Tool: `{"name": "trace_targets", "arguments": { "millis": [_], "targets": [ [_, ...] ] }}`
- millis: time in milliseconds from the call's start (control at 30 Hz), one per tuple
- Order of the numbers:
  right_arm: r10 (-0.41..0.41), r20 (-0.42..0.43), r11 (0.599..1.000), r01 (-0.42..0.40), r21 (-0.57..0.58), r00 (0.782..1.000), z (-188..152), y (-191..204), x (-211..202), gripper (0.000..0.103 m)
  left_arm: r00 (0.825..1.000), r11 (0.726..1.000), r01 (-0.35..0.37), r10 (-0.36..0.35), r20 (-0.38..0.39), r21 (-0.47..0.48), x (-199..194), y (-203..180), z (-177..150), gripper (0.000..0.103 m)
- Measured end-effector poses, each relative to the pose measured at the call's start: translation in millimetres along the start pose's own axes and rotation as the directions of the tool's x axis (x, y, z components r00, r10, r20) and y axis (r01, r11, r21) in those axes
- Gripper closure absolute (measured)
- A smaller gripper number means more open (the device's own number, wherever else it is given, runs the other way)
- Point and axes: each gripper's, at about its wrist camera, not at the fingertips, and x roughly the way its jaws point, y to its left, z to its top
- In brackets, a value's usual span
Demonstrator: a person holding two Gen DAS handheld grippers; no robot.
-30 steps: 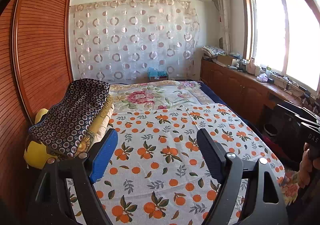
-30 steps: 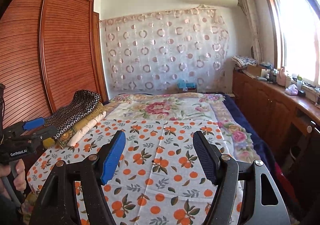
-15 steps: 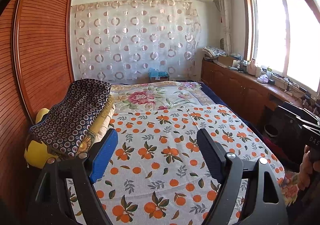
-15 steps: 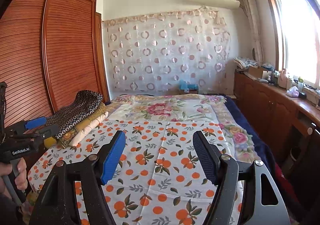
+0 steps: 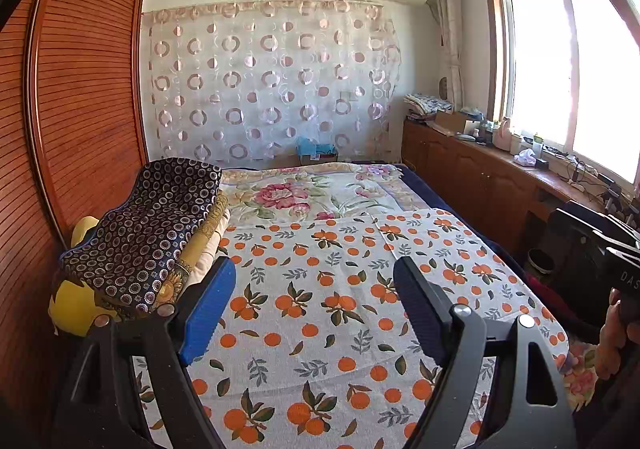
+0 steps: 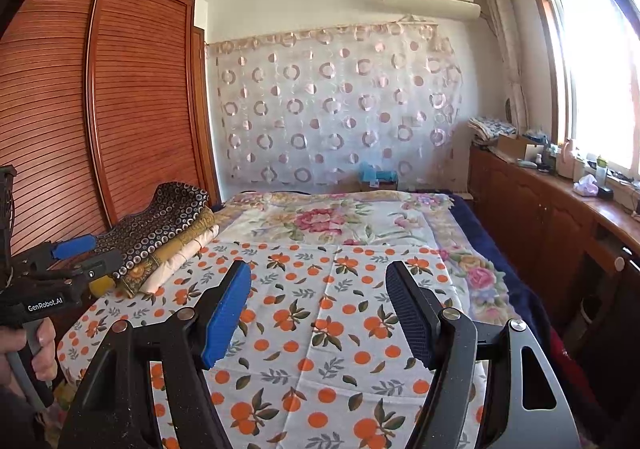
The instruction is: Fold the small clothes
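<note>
Left gripper [image 5: 314, 305]: your jaws spread wide, empty, lower frame.
Right gripper [image 6: 318, 313]: yours likewise gaping, empty.
Orange-print cloth [image 5: 340, 289]: flat on the bed, mid-frame beyond both.
Folded pile [image 5: 148, 233]: left edge, farther back.

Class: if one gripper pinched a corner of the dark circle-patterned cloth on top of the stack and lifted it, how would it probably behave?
The dark circle-patterned cloth drapes over the stack and sags at its edges, so it is probably floppy and would unfold. It looks thin, so likely light.

Open orange-print cloth [image 5: 340, 309] ahead (folded stack [image 5: 160, 233] leftward).
</note>
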Motion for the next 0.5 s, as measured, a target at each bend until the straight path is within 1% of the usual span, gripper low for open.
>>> {"name": "trace_targets", "arguments": {
  "millis": [500],
  "targets": [
    [0.002, -0.001, 1.000, -0.002, -0.002, 1.000, -1.7, -1.3, -0.4, 0.031, 1.000, 1.000, 0.000, 0.000, 0.001, 0.002, 0.3, -0.6, 0.0, 0.021]
  ]
}}
